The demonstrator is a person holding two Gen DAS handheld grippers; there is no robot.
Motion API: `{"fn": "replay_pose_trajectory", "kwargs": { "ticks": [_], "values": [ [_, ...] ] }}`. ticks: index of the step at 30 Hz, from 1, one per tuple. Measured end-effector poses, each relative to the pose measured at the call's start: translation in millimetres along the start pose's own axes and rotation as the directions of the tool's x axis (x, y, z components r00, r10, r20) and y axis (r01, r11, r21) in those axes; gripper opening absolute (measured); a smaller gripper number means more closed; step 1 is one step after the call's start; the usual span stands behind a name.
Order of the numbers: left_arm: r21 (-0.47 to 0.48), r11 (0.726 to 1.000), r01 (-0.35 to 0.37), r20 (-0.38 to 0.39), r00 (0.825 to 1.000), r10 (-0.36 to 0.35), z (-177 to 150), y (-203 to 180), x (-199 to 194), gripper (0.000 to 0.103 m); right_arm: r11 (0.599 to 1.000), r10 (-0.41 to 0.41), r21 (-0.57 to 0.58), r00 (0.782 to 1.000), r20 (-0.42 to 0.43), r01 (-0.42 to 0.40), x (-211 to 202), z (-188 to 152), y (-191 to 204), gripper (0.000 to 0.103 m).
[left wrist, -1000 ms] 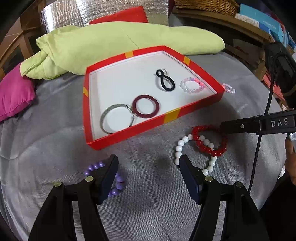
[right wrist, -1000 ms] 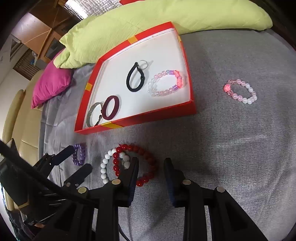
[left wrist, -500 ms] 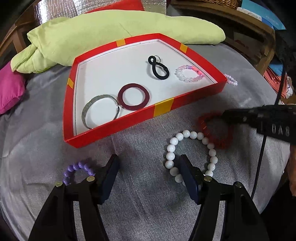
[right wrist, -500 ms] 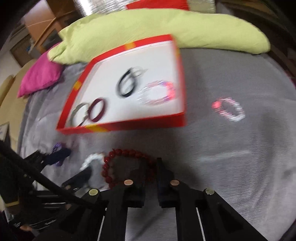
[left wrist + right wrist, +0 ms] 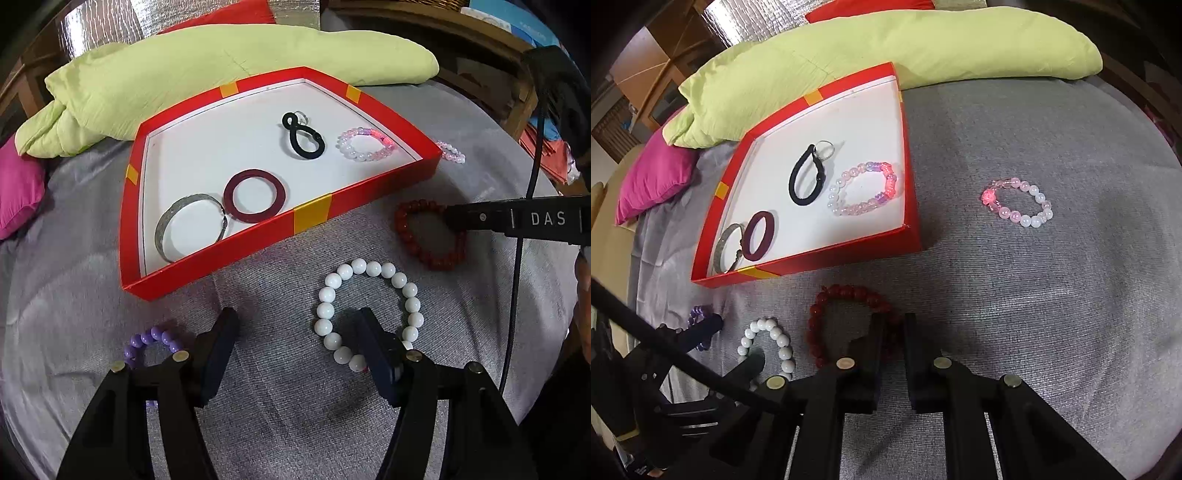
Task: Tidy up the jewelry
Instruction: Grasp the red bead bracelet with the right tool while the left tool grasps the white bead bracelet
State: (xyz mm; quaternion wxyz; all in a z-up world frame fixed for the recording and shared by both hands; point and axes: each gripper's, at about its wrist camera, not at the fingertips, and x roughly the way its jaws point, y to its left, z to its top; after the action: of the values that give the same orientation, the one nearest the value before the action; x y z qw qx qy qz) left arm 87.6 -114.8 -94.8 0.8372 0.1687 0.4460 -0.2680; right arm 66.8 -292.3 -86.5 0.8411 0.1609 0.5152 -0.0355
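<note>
Using the red tray [image 5: 312, 216] as the anchor: just below its left corner sits the purple bead bracelet [image 5: 153, 341]. The left gripper [image 5: 295, 332] hovers below the tray's front wall, jaws wide apart, one finger inside the white bead bracelet [image 5: 369, 306]. Off the tray's right front corner, the right gripper [image 5: 892, 334] is clamped on the red bead bracelet [image 5: 846, 314], though its jaws are easing open a touch. Pink bracelet [image 5: 1017, 203] lies further right.

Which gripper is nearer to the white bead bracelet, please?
Left. The left gripper hangs open with one finger inside the white bead bracelet; the right gripper is beside it, shut on the dark red bead bracelet.
</note>
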Motion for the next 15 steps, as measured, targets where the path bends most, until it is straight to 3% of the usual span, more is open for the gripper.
{"fn": "replay_pose_trajectory", "kwargs": {
  "ticks": [3,5,7,9,15],
  "values": [
    [-0.004,1.0,0.009,0.01,1.0,-0.009,0.0,0.7,0.3,0.066,1.0,-0.011,-0.016,1.0,0.005,0.011,1.8,-1.0,2.4,0.014],
    [-0.008,1.0,0.015,0.023,1.0,-0.015,-0.1,0.9,-0.6,0.052,0.999,-0.029,-0.043,0.999,0.014,0.029,5.4,-1.1,9.5,0.014],
    [-0.012,0.999,0.042,0.024,0.999,-0.042,1.0,0.9,-0.3,0.023,0.996,-0.05,-0.077,0.998,0.027,0.052,6.9,-2.1,16.0,0.014],
    [-0.014,0.998,0.057,0.029,0.998,-0.057,1.6,-0.1,-1.0,0.014,0.992,-0.068,-0.105,0.997,0.044,0.073,6.8,-3.3,21.3,0.011],
    [-0.008,0.999,0.041,0.065,0.997,-0.041,3.0,2.8,-10.4,0.011,0.995,-0.009,-0.097,0.995,0.095,0.018,-4.5,-0.3,22.9,0.011]
  ]
}}
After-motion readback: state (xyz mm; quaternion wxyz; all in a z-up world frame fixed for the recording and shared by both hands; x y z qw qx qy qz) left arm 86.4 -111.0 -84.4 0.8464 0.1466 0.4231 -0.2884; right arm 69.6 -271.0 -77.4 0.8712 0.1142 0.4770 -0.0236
